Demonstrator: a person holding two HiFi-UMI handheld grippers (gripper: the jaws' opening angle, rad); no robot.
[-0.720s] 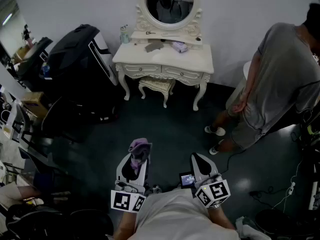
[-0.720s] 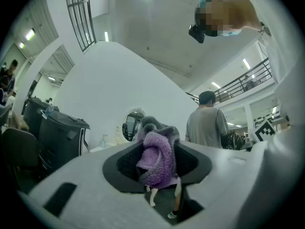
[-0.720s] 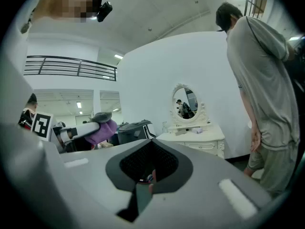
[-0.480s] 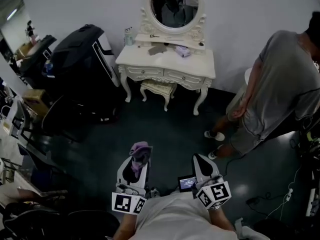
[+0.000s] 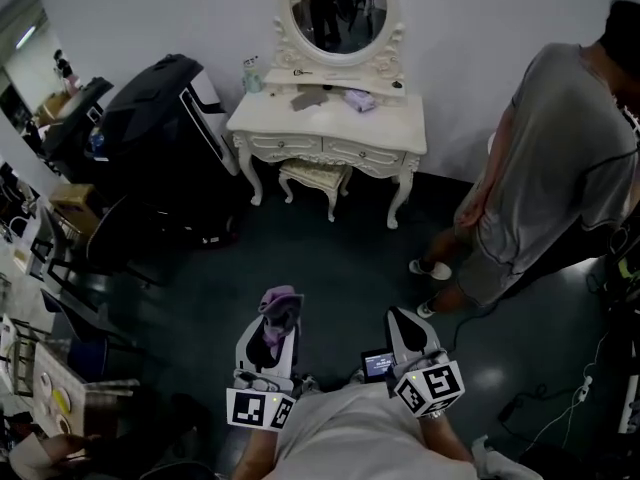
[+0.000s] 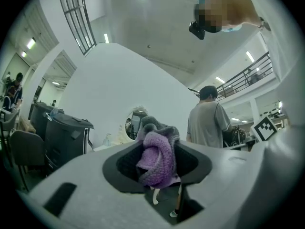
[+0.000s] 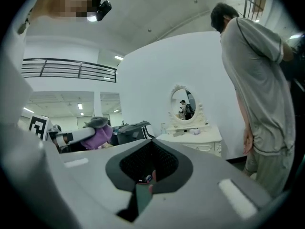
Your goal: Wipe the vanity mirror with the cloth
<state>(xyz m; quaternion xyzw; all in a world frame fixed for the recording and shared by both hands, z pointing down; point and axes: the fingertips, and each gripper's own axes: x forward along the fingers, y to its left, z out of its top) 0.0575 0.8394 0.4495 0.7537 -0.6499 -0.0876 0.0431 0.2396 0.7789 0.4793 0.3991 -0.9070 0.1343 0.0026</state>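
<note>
The oval vanity mirror (image 5: 338, 10) in a white carved frame stands on a white dressing table (image 5: 330, 123) against the far wall, well ahead of both grippers. It also shows small in the left gripper view (image 6: 135, 123) and in the right gripper view (image 7: 185, 104). My left gripper (image 5: 279, 313) is shut on a purple and grey cloth (image 5: 280, 303), which bulges out between the jaws (image 6: 156, 156). To its right my right gripper (image 5: 400, 320) is held at the same height, shut, with nothing in it (image 7: 148, 163).
A person in a grey shirt (image 5: 560, 158) stands to the right of the table. A large black case (image 5: 160, 108) is at its left, and a padded stool (image 5: 313, 173) sits under it. Small items lie on the tabletop. Chairs and clutter line the left edge; cables trail at the right.
The head view has shifted a little, so the dressing table sits slightly differently in frame. Both grippers keep their places, the cloth still in the left one.
</note>
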